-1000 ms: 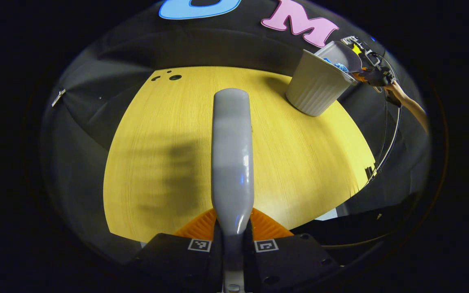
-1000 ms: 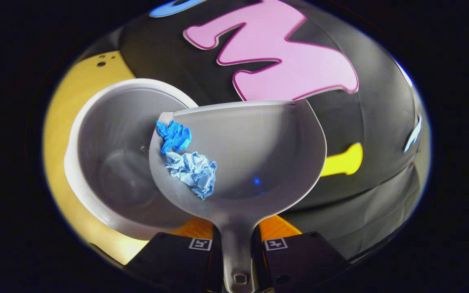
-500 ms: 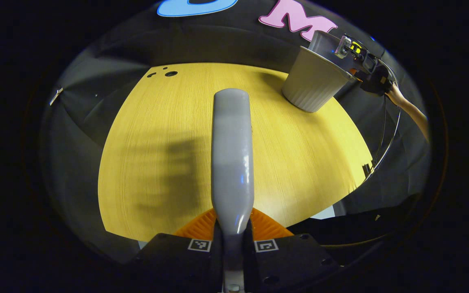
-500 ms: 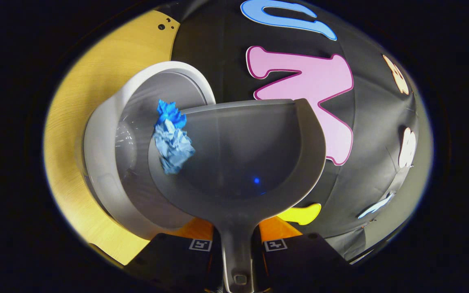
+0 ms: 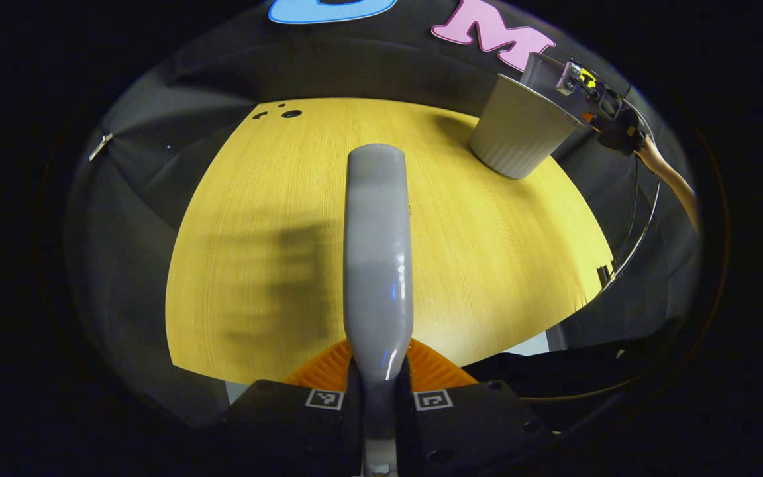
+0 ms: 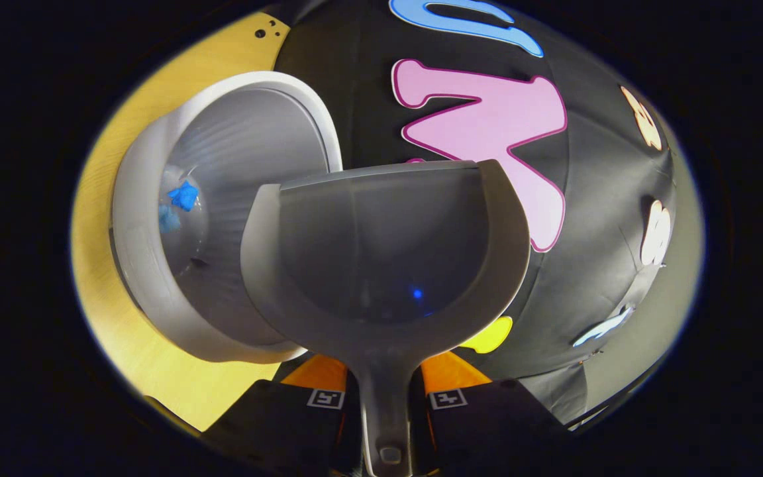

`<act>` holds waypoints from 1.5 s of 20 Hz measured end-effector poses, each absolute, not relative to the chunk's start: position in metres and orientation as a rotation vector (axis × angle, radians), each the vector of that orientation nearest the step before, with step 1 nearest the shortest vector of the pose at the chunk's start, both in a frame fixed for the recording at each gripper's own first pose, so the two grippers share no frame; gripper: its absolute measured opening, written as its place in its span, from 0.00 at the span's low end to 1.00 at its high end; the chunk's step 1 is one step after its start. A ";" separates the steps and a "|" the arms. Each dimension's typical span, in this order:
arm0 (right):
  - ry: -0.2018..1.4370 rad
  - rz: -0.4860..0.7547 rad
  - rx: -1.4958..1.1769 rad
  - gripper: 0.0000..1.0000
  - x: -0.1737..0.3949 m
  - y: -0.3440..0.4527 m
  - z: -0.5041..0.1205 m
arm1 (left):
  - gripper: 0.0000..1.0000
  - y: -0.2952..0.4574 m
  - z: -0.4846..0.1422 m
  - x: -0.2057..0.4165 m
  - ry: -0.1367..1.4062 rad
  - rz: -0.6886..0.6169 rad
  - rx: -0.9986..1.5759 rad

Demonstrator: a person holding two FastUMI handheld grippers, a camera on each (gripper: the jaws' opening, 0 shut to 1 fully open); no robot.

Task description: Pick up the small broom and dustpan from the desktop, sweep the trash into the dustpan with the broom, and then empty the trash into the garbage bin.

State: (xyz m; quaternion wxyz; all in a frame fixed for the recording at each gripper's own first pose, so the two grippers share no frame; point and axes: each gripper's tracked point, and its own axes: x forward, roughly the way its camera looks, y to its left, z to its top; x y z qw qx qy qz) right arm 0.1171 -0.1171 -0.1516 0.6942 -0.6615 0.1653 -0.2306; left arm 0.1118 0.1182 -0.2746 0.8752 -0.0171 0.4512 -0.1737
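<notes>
My right gripper (image 6: 385,404), closed on the handle of the empty dustpan (image 6: 381,252), holds it just right of the garbage bin (image 6: 222,218), where the 2 paper scraps (image 6: 177,204) lie, while my left gripper (image 5: 379,401) clamps the broom (image 5: 377,252).

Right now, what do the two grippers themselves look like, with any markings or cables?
Each gripper, the left gripper and the right gripper, has a dark blocky body bearing two small square black-and-white markers, with orange ribbed parts behind. In the left gripper view, thin dark cables loop down from the far gripper, and the forearm holding it wears no sleeve.
</notes>
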 end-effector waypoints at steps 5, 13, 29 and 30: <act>0.349 -0.459 -1.159 0.31 0.087 -0.088 -0.153 | 0.24 0.118 -0.275 0.116 0.891 -0.318 -0.052; 0.307 -0.399 -0.800 0.32 0.042 -0.042 -0.130 | 0.24 0.114 -0.269 0.125 0.863 -0.260 -0.161; 0.591 -0.004 -0.147 0.31 -0.073 0.131 -0.293 | 0.24 0.154 -0.304 0.125 0.914 -0.157 -0.218; 0.618 0.007 -0.131 0.32 -0.080 0.137 -0.309 | 0.24 0.154 -0.306 0.126 0.918 -0.159 -0.204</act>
